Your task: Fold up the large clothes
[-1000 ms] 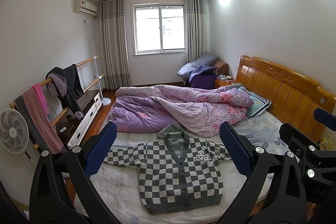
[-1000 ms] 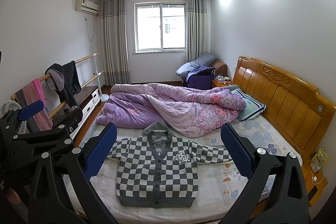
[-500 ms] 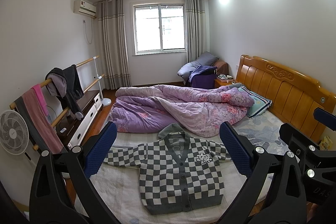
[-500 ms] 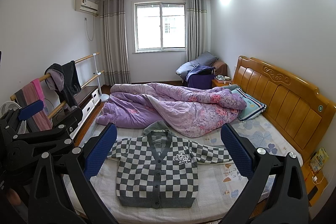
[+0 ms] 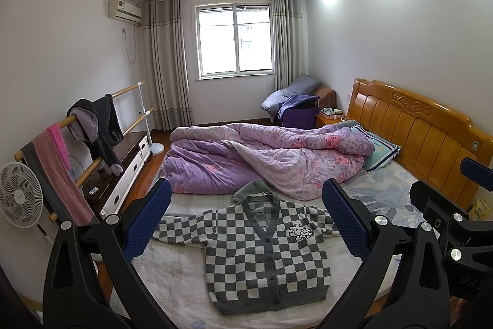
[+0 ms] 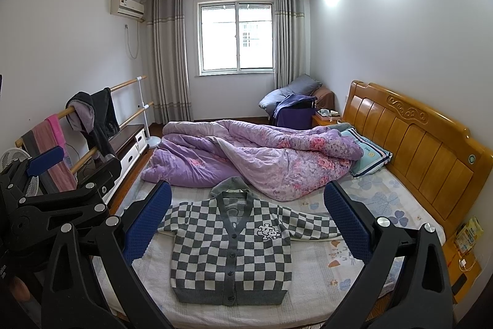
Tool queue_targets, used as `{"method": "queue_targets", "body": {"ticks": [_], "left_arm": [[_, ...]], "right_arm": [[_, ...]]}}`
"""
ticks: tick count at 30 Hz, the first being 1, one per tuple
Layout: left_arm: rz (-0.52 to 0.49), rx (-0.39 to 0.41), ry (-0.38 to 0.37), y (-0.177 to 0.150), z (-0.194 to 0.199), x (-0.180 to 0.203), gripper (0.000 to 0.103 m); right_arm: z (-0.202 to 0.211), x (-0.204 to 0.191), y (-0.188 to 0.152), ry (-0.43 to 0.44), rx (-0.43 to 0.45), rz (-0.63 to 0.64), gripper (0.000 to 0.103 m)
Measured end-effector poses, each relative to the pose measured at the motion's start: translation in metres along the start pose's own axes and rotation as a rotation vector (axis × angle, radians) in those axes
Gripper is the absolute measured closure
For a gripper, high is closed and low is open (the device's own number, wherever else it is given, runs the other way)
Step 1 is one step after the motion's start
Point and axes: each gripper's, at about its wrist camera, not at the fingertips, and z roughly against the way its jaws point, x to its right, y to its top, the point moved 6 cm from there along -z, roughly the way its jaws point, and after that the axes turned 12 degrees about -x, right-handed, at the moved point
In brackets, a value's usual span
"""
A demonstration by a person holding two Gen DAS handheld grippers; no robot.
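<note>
Left wrist view: left gripper (image 5: 246, 218) jaws spread wide, holding nothing | right gripper (image 6: 246, 218) likewise gaping, empty | checkered cardigan (image 6: 231, 248) flat at bed's (image 6: 311, 276) 6 o'clock edge | purple quilt (image 6: 255, 159) at 12 o'clock, just beyond collar.

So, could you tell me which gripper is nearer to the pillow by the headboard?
Right. The right gripper hangs over the cardigan's headboard-side half, on the pillow's side; the left gripper hangs further toward the clothes-rail side.
</note>
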Motion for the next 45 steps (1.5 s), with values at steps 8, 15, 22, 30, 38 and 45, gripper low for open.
{"method": "queue_targets", "body": {"ticks": [8,15,22,30,38,45], "left_arm": [[-0.001,-0.003,-0.001,-0.002,-0.012,0.001,0.005],[-0.002,-0.003,-0.001,-0.002,-0.011,0.0,0.005],[-0.004,-0.008,0.002,-0.004,-0.015,0.0,0.005],[0.0,-0.012,0.005,-0.006,-0.019,-0.001,0.005],[0.012,-0.032,0.03,-0.011,-0.033,-0.008,0.005],[0.033,-0.057,0.057,-0.007,-0.044,-0.002,0.005]], "right_arm": [[-0.004,0.0,-0.004,-0.002,-0.004,-0.002,0.007],[-0.009,-0.001,-0.009,0.0,-0.006,-0.005,0.007],[-0.018,-0.004,-0.014,0.004,-0.014,-0.007,0.007],[-0.024,-0.003,-0.012,0.014,-0.022,-0.007,0.007],[-0.036,-0.001,-0.007,0.04,-0.046,-0.004,0.007],[-0.053,0.006,0.001,0.07,-0.073,0.009,0.007]]}}
